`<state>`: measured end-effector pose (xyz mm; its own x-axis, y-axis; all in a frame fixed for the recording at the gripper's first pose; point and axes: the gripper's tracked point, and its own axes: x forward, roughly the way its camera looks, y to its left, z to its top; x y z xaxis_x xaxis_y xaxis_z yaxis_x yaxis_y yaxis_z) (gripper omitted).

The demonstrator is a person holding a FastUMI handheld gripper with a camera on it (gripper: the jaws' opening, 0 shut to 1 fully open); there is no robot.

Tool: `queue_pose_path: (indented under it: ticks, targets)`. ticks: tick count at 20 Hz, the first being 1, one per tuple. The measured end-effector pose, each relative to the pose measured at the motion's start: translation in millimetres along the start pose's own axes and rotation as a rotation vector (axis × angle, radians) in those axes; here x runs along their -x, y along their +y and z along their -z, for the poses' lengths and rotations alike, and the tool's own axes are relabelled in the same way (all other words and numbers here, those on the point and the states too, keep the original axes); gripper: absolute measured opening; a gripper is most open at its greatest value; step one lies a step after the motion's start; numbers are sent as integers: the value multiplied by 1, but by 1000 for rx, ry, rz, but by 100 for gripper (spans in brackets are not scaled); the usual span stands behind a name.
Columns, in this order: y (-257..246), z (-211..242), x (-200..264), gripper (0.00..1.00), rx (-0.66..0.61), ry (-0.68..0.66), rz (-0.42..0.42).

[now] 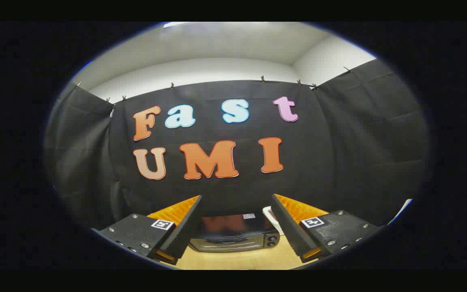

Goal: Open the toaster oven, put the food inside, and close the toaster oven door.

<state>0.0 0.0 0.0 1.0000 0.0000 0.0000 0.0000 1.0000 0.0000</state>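
A black toaster oven (235, 233) stands on a light wooden table (233, 259), seen from above and well beyond my fingers, framed in the gap between them. Its door looks closed, and two knobs show at its right end. My gripper (236, 198) is open, its fingers spread wide with nothing between them, held high above the table. A small white object (271, 215) lies on the table just right of the oven, half hidden by my right finger; I cannot tell what it is.
Black cloth walls close the booth behind and to both sides of the oven. A white wall and ceiling show above the cloth. Bare tabletop lies in front of the oven.
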Motion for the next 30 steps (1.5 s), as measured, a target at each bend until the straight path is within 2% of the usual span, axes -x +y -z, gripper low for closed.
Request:
queue_pose_path:
  ticks: [17,23,30]
  targets:
    - [21,7,-28,98,4,11,-41]
    - [17,12,-26,98,15,17,-32]
    - [20,54,-50,98,58,88,-38]
